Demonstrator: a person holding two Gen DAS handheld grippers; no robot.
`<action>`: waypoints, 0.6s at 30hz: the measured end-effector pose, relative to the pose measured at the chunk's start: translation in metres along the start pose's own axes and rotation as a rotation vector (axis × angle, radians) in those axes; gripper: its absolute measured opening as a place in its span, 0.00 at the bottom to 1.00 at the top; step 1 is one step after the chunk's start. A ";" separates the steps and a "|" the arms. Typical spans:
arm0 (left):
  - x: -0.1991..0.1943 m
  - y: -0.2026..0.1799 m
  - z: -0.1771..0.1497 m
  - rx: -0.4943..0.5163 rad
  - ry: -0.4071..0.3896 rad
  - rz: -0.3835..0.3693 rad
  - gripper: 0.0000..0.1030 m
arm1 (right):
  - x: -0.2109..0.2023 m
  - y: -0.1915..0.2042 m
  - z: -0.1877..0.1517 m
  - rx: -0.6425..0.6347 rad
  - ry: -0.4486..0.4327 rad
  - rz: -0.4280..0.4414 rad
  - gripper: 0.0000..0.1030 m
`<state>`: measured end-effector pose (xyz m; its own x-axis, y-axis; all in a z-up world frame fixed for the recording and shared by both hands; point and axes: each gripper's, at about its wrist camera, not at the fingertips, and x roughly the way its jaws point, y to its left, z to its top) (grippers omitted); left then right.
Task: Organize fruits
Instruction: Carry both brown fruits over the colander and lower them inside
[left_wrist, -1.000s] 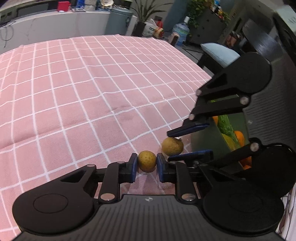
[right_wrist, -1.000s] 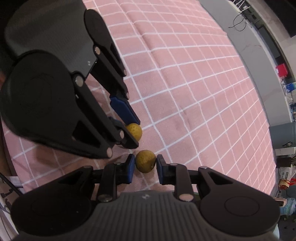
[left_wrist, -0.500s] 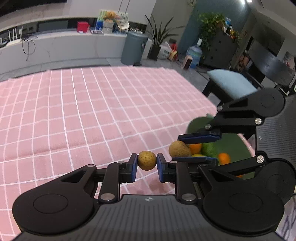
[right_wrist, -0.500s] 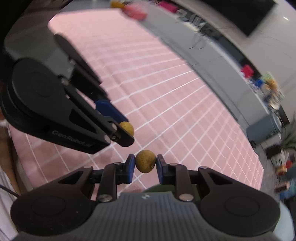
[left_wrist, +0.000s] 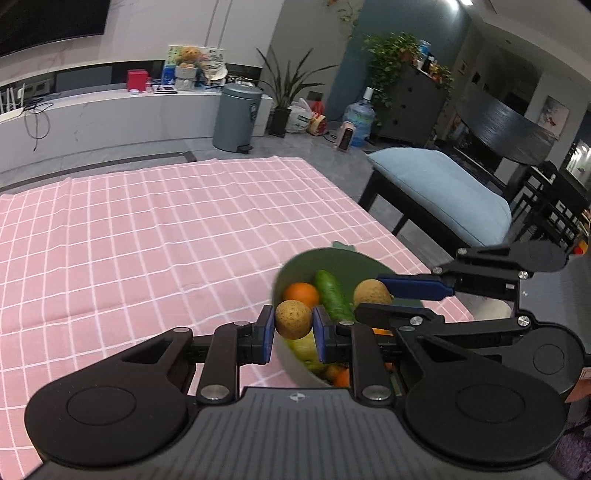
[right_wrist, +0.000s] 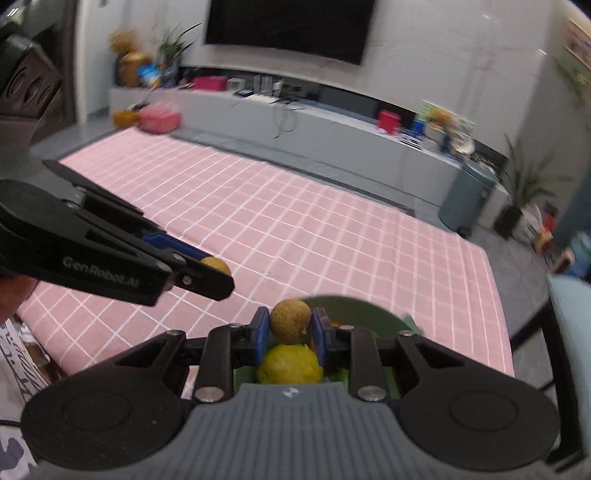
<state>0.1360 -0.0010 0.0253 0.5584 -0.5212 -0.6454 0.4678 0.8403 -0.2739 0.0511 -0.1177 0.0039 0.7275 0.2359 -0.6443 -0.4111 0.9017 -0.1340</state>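
My left gripper (left_wrist: 293, 325) is shut on a small round yellow-brown fruit (left_wrist: 293, 319), held at the near rim of a green bowl (left_wrist: 332, 258). The bowl holds an orange (left_wrist: 301, 294), a green cucumber (left_wrist: 332, 295) and other fruit. My right gripper (right_wrist: 290, 325) is shut on a second yellow-brown fruit (right_wrist: 290, 320) above the bowl (right_wrist: 369, 312), over a yellow lemon (right_wrist: 290, 365). The right gripper (left_wrist: 373, 299) and its fruit (left_wrist: 371, 291) show over the bowl in the left wrist view. The left gripper (right_wrist: 218, 271) shows at left in the right wrist view.
The bowl sits near the right edge of a table with a pink checked cloth (left_wrist: 147, 240). A chair with a light blue cushion (left_wrist: 436, 188) stands beside that edge. A grey bin (left_wrist: 238, 116) and a low counter (left_wrist: 92, 114) stand beyond the table.
Both grippers rose off the cloth with their fruits and moved right, over the green bowl. The bowl's contents have come into view.
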 end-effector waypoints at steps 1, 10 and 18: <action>0.001 -0.005 0.000 0.007 0.004 -0.002 0.23 | -0.002 -0.004 -0.005 0.026 -0.004 -0.004 0.20; 0.027 -0.040 0.005 0.043 0.052 -0.051 0.23 | -0.025 -0.031 -0.043 0.191 -0.013 -0.042 0.20; 0.066 -0.053 0.005 0.070 0.138 -0.083 0.23 | -0.006 -0.059 -0.053 0.265 0.029 -0.063 0.20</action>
<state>0.1519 -0.0806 0.0005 0.4187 -0.5588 -0.7159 0.5573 0.7805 -0.2833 0.0424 -0.1913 -0.0243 0.7293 0.1691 -0.6630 -0.2045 0.9786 0.0246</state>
